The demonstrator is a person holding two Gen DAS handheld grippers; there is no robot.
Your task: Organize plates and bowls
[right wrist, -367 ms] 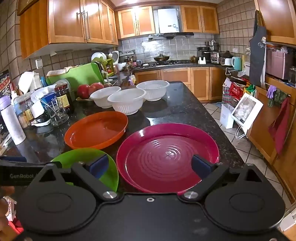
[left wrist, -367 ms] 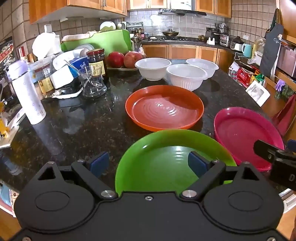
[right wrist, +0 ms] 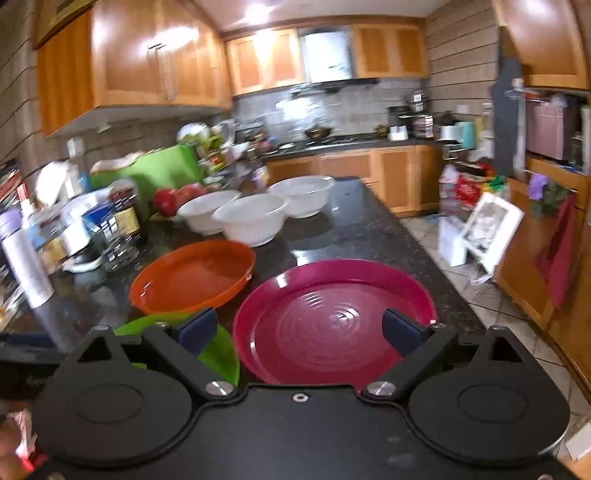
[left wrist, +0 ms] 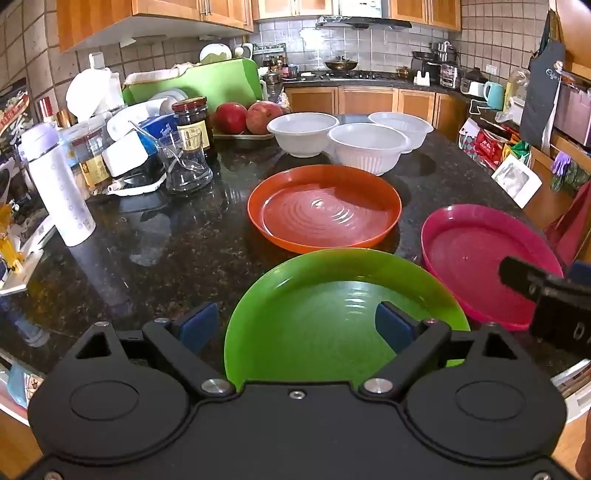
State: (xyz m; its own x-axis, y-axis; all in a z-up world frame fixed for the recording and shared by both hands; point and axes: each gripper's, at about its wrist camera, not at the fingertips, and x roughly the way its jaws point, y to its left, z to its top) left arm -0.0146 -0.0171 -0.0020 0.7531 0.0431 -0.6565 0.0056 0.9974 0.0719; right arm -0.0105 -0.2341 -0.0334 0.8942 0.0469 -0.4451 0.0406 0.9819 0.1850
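The left claw [left wrist: 295,326] stands wide and empty over the near edge of the green plate [left wrist: 332,325]. The right claw [right wrist: 301,330], equally wide, hangs above the pink plate [right wrist: 332,317]. Beyond both on the table [left wrist: 177,251] lie the orange plate [left wrist: 324,208] and three white bowls [left wrist: 364,147].

Orange-brown wooden wall cabinets [left wrist: 159,14] hang above a grey tiled wall [left wrist: 321,42]. A dark speckled stone counter [left wrist: 177,240] runs toward a range hood [right wrist: 325,55] and stove [left wrist: 354,75]. Pale floor tiles [right wrist: 491,295] lie on the right, and a ceiling light [right wrist: 255,13] glares.
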